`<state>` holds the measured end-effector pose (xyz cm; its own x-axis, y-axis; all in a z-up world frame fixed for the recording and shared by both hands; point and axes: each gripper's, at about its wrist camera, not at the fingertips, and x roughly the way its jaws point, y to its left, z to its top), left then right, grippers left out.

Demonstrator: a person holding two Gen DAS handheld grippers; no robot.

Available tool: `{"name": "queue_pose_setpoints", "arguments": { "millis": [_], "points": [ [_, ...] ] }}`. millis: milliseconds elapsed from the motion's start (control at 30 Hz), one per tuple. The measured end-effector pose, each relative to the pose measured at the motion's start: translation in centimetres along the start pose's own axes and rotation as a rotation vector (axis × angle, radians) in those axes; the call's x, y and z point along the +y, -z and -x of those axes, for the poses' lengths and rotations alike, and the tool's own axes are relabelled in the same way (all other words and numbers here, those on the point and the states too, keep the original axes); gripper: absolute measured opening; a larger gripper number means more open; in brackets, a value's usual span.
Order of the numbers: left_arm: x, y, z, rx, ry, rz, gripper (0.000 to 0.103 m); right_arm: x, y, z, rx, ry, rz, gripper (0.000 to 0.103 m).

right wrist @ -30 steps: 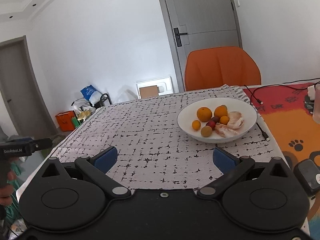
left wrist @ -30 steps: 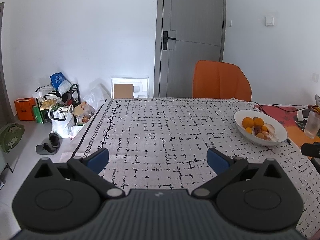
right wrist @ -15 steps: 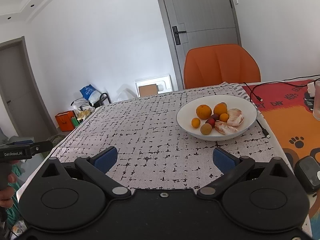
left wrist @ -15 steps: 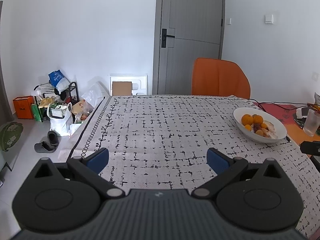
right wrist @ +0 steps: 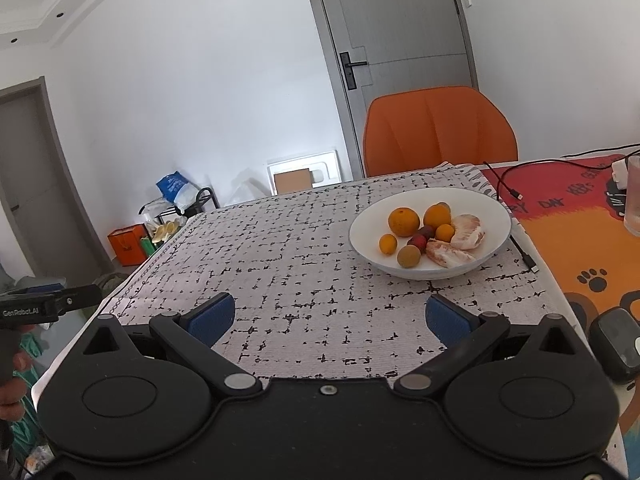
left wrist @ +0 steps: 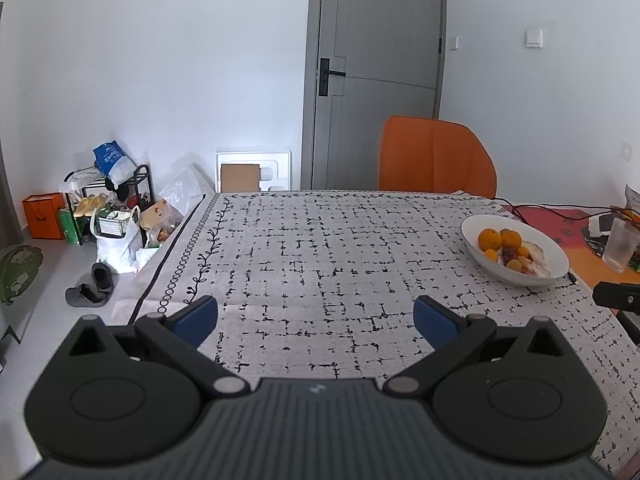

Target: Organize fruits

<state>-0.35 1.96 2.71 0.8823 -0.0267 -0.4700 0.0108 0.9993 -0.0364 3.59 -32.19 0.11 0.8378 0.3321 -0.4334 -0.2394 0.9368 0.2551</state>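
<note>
A white bowl (right wrist: 496, 208) stands on the patterned tablecloth (right wrist: 288, 256), ahead and to the right of my right gripper (right wrist: 326, 318). It holds two oranges (right wrist: 404, 222), small orange fruits, a dark red fruit (right wrist: 418, 242), a brownish round fruit (right wrist: 409, 258) and peeled pomelo pieces (right wrist: 466, 234). My right gripper is open and empty, short of the bowl. In the left wrist view the bowl (left wrist: 472, 236) is at the far right; my left gripper (left wrist: 316, 318) is open and empty over the cloth.
An orange chair (right wrist: 438, 128) stands behind the table. A red and orange mat (right wrist: 576, 216) with a cable (right wrist: 508, 184), a glass (right wrist: 634, 200) and a dark device (right wrist: 614, 342) lies right of the cloth. Bags and a shoe rack (left wrist: 108, 208) crowd the floor at left.
Both grippers have drawn slightly nearer the table and tilted a little; the bowl sits marginally lower and closer in the right wrist view. Both stay open and empty.
</note>
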Motion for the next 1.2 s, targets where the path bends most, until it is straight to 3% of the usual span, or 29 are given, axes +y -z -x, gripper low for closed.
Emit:
{"name": "queue_pose_setpoints", "arguments": {
  "millis": [1200],
  "points": [
    [0.11, 0.03, -0.1, 0.002, 0.012, 0.008, 0.103, -0.2, 0.21, -0.34, 0.005, 0.002, 0.007, 0.103]
  ]
}}
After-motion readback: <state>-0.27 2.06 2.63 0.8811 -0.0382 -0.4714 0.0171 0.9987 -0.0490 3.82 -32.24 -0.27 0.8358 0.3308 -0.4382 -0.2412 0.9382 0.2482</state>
